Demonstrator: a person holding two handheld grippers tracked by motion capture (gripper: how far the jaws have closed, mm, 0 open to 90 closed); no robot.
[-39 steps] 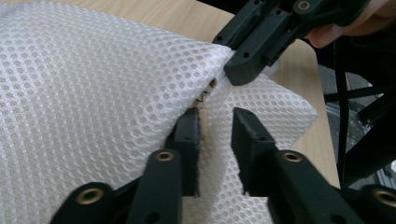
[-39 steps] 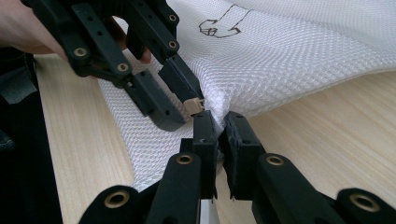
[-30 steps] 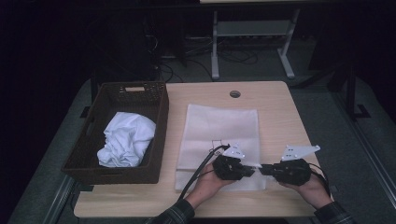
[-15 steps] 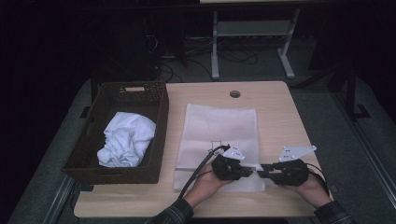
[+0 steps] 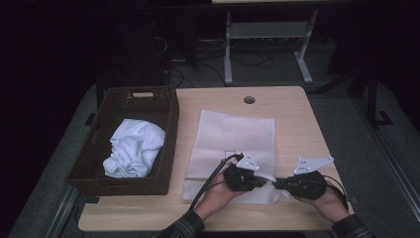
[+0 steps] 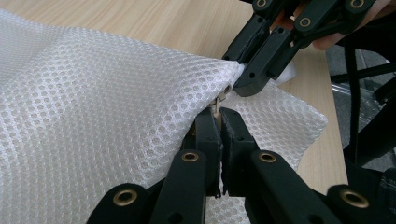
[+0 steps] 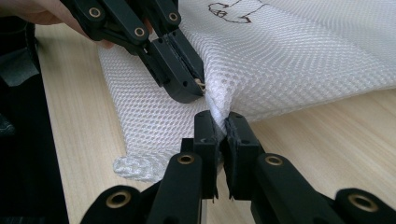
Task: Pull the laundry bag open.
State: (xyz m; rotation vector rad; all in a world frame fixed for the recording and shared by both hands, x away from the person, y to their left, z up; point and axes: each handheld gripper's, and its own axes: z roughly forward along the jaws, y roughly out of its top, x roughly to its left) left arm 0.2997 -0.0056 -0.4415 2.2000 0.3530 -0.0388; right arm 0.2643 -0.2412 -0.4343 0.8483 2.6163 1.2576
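A white mesh bag (image 5: 233, 134) lies flat on the wooden table (image 5: 297, 119), with its near right corner bunched up. My left gripper (image 6: 219, 114) is shut on the small metal zipper pull (image 6: 217, 103) at the bag's edge. My right gripper (image 7: 220, 122) is shut on a pinch of the mesh (image 7: 219, 105) right beside it. The two grippers meet tip to tip, almost touching, near the table's front edge: left gripper (image 5: 265, 182), right gripper (image 5: 277, 184). The left gripper view shows the right gripper (image 6: 238, 77) just beyond my own jaws. The right gripper view shows the left gripper (image 7: 198, 88).
A dark woven basket (image 5: 163, 163) holding a crumpled white cloth (image 5: 131, 148) stands at the table's left side. A round cable hole (image 5: 249, 99) sits at the far edge. Bare wood lies to the right of the bag (image 7: 327, 135). Dark floor and a metal stand (image 5: 267, 44) lie beyond.
Hardly anything: the right gripper has crept slightly left, toward the left one. Both stay shut at the bag's near edge.
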